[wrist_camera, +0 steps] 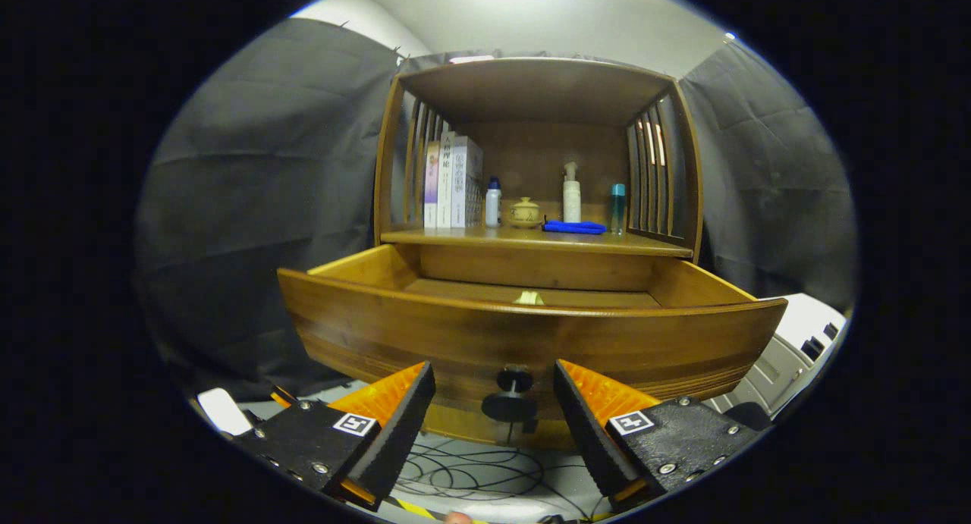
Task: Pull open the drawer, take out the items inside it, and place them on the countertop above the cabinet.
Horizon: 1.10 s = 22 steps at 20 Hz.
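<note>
Drawer (531, 334) is sitting pulled open below the tabletop (531, 241), stiff wood. Claw (494, 403) is hanging spread, flanking the knob (510, 403), gripping nothing. Small pale item (529, 298) is lying on the drawer floor; probably light and soft, so pinch it mid-body.

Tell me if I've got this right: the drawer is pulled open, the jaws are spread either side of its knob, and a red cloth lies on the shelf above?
Nearly. The gripper view shows the cloth on the shelf is blue, not red. The rest holds: the drawer is pulled open and the gripper has its jaws spread either side of the knob.
</note>
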Tool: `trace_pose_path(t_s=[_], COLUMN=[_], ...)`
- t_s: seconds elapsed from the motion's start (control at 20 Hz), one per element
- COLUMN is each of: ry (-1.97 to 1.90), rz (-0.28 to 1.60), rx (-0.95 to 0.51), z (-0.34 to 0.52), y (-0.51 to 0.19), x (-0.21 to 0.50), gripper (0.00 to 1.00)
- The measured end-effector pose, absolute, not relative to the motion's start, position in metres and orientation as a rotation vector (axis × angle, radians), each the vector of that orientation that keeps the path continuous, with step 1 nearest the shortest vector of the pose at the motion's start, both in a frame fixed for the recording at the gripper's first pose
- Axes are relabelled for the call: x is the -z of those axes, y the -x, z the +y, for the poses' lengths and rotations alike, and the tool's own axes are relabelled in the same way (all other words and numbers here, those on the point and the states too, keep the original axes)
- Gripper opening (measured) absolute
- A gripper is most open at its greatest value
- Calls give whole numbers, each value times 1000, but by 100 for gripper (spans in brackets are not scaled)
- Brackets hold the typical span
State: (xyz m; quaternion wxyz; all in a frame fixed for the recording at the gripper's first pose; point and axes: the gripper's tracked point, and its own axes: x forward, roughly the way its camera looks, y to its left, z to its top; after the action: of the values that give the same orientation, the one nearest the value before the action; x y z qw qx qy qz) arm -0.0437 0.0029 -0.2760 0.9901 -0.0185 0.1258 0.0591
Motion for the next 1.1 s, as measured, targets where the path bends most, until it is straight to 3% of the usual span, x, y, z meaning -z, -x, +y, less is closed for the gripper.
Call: trace_pose_path(t_s=[0.2, 0.6, 1.1], ry=[18, 18, 142], rz=[182, 354, 737], rx=[-57, 40, 48], z=[-15, -22, 0], y=[24, -56, -137], x=[215, 159, 252], gripper=[96, 96, 96])
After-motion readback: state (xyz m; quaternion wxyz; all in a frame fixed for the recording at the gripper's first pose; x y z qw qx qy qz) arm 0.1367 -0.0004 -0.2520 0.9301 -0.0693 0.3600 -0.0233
